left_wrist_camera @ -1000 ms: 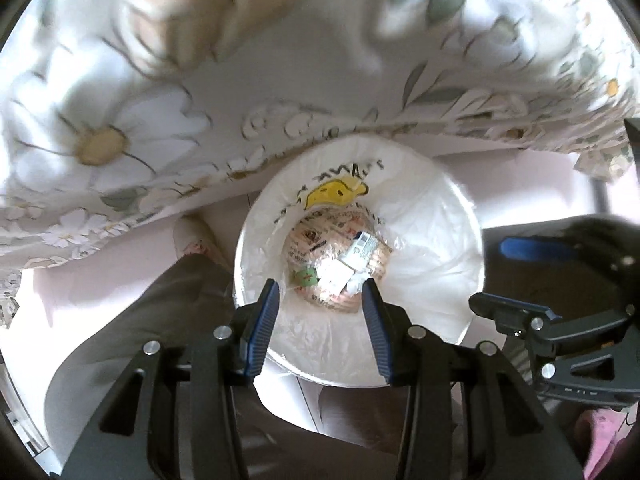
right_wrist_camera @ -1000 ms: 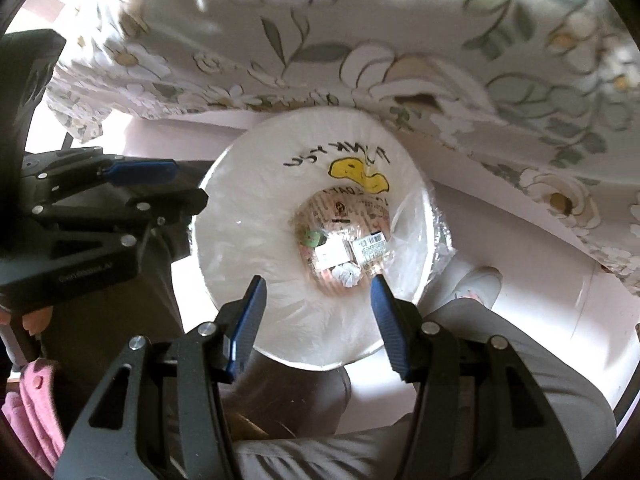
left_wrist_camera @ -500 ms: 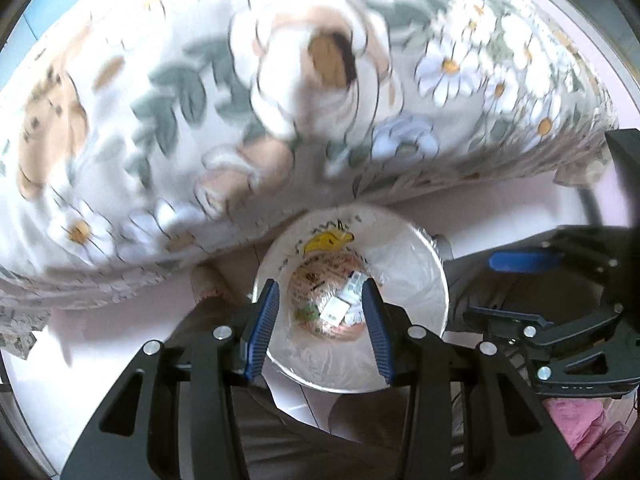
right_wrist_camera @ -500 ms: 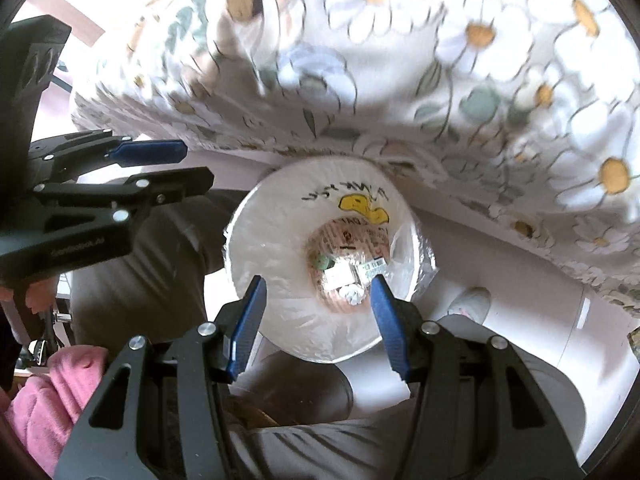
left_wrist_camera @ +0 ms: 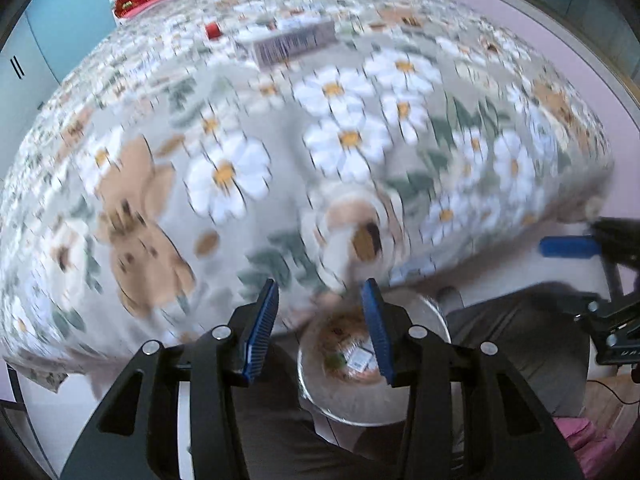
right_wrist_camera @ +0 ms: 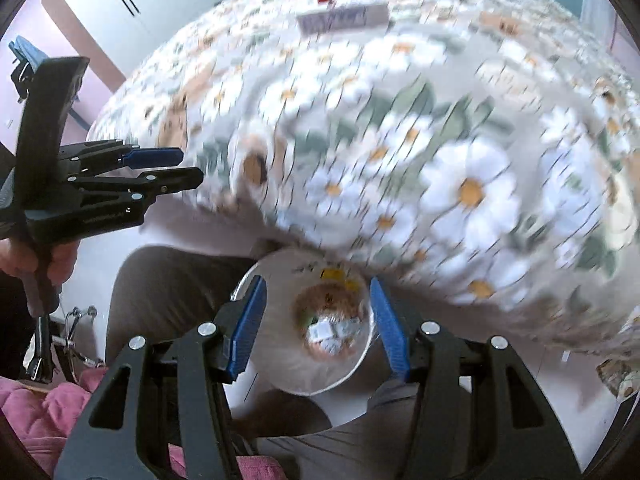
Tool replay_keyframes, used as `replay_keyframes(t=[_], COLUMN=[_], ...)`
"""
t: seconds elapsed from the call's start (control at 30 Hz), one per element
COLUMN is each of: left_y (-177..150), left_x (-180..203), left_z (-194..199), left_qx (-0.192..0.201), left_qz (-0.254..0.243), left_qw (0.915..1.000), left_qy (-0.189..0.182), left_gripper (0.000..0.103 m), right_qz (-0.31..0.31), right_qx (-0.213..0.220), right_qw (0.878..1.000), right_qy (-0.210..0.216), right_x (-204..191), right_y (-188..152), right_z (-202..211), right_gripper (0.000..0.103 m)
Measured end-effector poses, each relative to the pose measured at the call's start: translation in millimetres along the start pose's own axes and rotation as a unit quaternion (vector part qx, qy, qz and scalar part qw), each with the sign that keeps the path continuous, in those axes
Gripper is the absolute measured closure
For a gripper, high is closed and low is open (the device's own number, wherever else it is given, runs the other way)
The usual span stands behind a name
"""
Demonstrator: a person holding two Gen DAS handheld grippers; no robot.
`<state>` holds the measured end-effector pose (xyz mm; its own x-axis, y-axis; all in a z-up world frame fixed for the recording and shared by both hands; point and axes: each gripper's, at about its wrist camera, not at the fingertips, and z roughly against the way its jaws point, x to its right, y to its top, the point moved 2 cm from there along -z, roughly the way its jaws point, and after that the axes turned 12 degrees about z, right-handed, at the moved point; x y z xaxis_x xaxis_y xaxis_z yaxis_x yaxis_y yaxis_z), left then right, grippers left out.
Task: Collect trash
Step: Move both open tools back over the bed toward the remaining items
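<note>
Two empty grippers, left [left_wrist_camera: 320, 320] opening and right [right_wrist_camera: 316, 320] part open, above lined bin [right_wrist_camera: 276, 360]; flat carton [left_wrist_camera: 294, 44] looks light, stiff, graspable across its narrow sides.

The daisy tablecloth [left_wrist_camera: 344, 140] is motion-blurred — its edge hides part of the bin [right_wrist_camera: 280, 344] rim.

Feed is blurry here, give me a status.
Left gripper jaws opening, right gripper open, both empty. White lined trash bin below holds scraps. Long flat box on floral tablecloth. Nothing blocking.
</note>
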<state>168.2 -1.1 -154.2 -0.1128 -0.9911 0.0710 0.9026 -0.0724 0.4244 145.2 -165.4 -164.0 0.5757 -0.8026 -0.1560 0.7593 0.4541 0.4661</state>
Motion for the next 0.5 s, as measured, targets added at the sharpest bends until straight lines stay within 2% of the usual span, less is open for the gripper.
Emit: replay_keyframes(t=[0.1, 0.2, 0.23, 0.27, 0.5], left_y=[20, 37, 45, 53, 94], left_x=[-2, -3, -3, -1, 4], left_z=[7, 14, 15, 16, 24], left_qx=[0.014, 0.030, 0.036, 0.044, 0.085], left_qz=[0.000, -0.003, -0.007, -0.012, -0.063], left_qw=[0.9999, 0.9995, 0.9993, 0.9988, 0.9938], left_qy=[0.004, 0.008, 0.012, 0.017, 0.035], left_gripper=[0.052, 0.043, 0.036, 0.032, 0.019], right_qz=[-0.001, -0.002, -0.002, -0.001, 0.000], right_qx=[0.017, 0.029, 0.032, 0.035, 0.056], right_qw=[1.000, 0.999, 0.999, 0.999, 0.997], right_qy=[-0.014, -0.024, -0.029, -0.034, -0.061], right_x=[9, 21, 25, 27, 52], right_y=[12, 24, 29, 34, 66], right_z=[15, 24, 27, 29, 44], right_gripper=[0.043, 0.041, 0.039, 0.039, 0.034])
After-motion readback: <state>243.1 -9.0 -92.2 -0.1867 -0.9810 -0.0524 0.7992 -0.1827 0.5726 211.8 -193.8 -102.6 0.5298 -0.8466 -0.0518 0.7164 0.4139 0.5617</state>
